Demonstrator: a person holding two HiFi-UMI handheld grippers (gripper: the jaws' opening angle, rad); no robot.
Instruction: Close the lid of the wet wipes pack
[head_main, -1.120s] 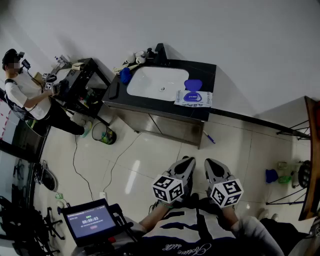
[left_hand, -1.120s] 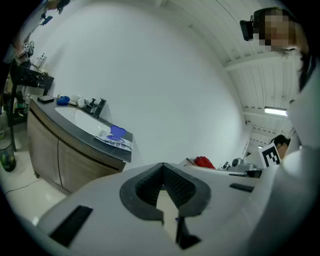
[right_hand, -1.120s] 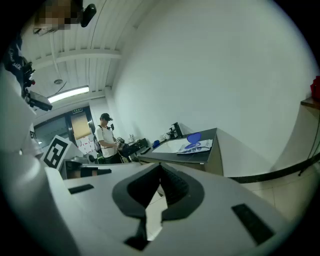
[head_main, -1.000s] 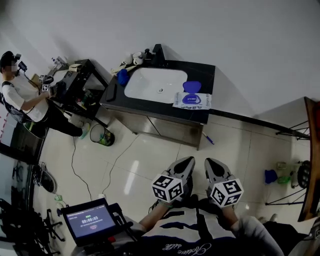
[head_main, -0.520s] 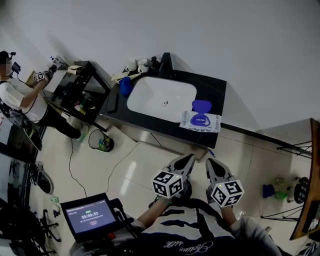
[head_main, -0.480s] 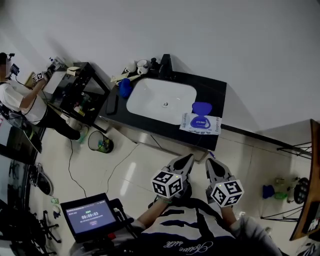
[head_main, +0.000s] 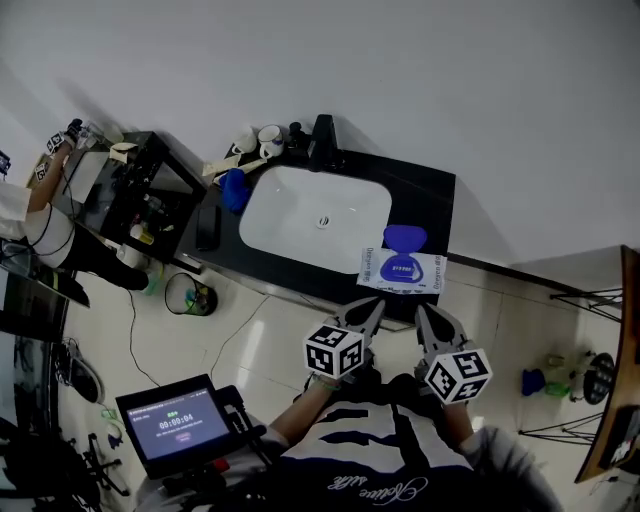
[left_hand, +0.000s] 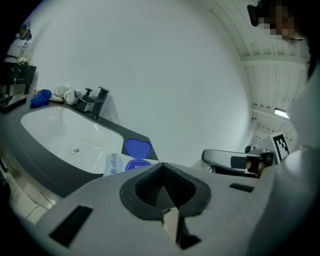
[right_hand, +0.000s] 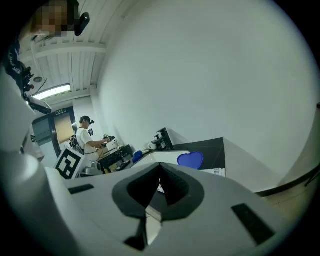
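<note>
The wet wipes pack (head_main: 402, 268) lies on the right end of the black sink counter (head_main: 432, 205), its blue heart-shaped lid (head_main: 403, 238) standing open toward the wall. Both grippers hover just in front of the counter's near edge, short of the pack. My left gripper (head_main: 374, 308) is shut and empty, below and left of the pack. My right gripper (head_main: 423, 314) is shut and empty, just below the pack. In the left gripper view the pack (left_hand: 121, 162) and lid (left_hand: 138, 148) show left of the jaw tips (left_hand: 162, 166). The right gripper view shows the lid (right_hand: 190, 159) beyond its tips (right_hand: 160, 166).
A white basin (head_main: 315, 215) fills the counter's middle, with a black faucet (head_main: 322, 135), cups (head_main: 258, 138) and a blue cloth (head_main: 233, 188) behind it. A black side table (head_main: 130, 190), a waste bin (head_main: 188, 296) and a person (head_main: 30, 200) are at left. A screen (head_main: 175, 425) sits at lower left.
The view has closed in on the counter. Both grippers, still shut, now sit right at its near edge, much nearer to the wipes pack than before.
</note>
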